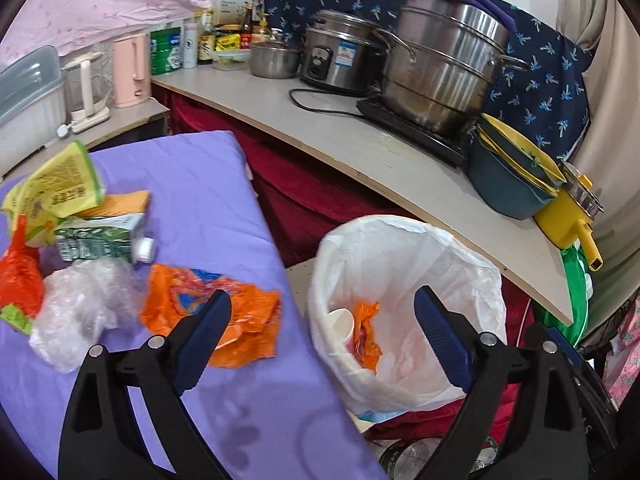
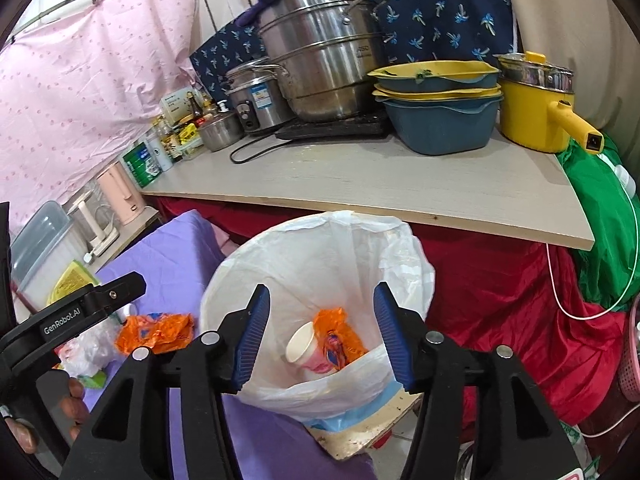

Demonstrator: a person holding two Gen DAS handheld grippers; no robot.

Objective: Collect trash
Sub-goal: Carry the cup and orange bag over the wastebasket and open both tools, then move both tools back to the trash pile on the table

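A bin lined with a white bag point(image 1: 404, 248) point(image 2: 320, 240) stands beside the purple-covered surface point(image 1: 200, 184). Inside lie a paper cup point(image 2: 300, 346) point(image 1: 343, 318) and an orange wrapper point(image 2: 340, 332) point(image 1: 366, 334). On the purple cloth lie an orange wrapper point(image 1: 240, 320) point(image 2: 156, 330), a clear plastic bag point(image 1: 80, 304), a green-white carton point(image 1: 100, 238), a yellow packet point(image 1: 60, 184) and a red-orange wrapper point(image 1: 20, 276). My left gripper point(image 1: 322, 304) is open and empty, straddling the cloth's edge and the bin. My right gripper point(image 2: 322, 298) is open and empty above the bin.
A wooden counter point(image 1: 360, 148) point(image 2: 380, 184) behind the bin carries steel pots point(image 1: 444, 72), a rice cooker point(image 1: 340, 52), stacked blue-yellow basins point(image 2: 440, 100), a yellow pot point(image 2: 536, 108) and bottles. Red cloth point(image 2: 480, 280) hangs below. A pink kettle point(image 1: 130, 70) stands at far left.
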